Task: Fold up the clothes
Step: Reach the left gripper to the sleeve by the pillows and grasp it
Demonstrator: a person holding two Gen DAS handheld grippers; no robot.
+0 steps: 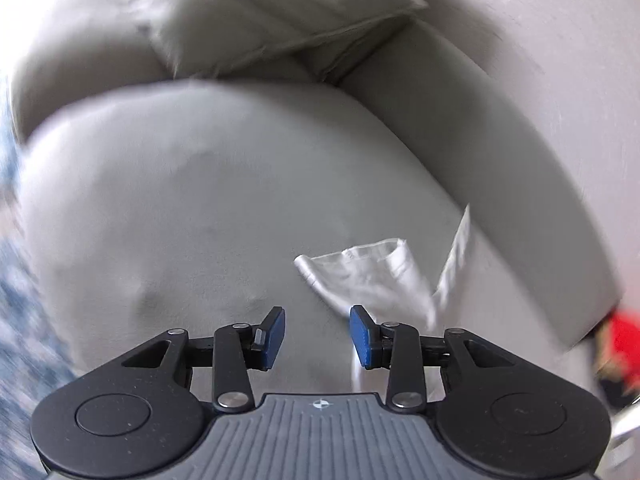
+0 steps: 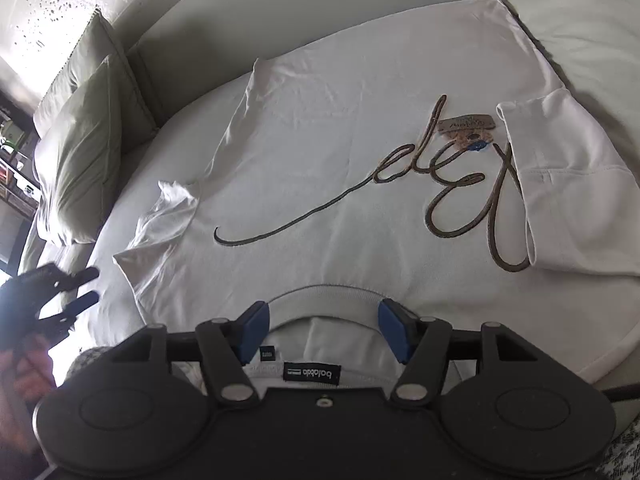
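A white T-shirt [image 2: 344, 128] with brown script lettering [image 2: 452, 184] lies spread on a grey sofa seat, collar [image 2: 324, 294] nearest the right wrist camera. Its right sleeve [image 2: 576, 184] is folded over the body; its left sleeve [image 2: 160, 220] lies crumpled outward. My right gripper [image 2: 322, 328] is open, hovering just above the collar. My left gripper [image 1: 317, 334] is open and empty above the seat cushion; the left sleeve [image 1: 368, 276] lies just ahead to its right. The left gripper [image 2: 86, 286] also shows at the left edge of the right wrist view.
Grey-green cushions [image 2: 84, 136] lean on the sofa back at the left. A white pillow [image 2: 580, 16] lies at the far right. In the left wrist view a pale cushion [image 1: 260, 24] sits at the back and a red object [image 1: 624, 340] at the right edge.
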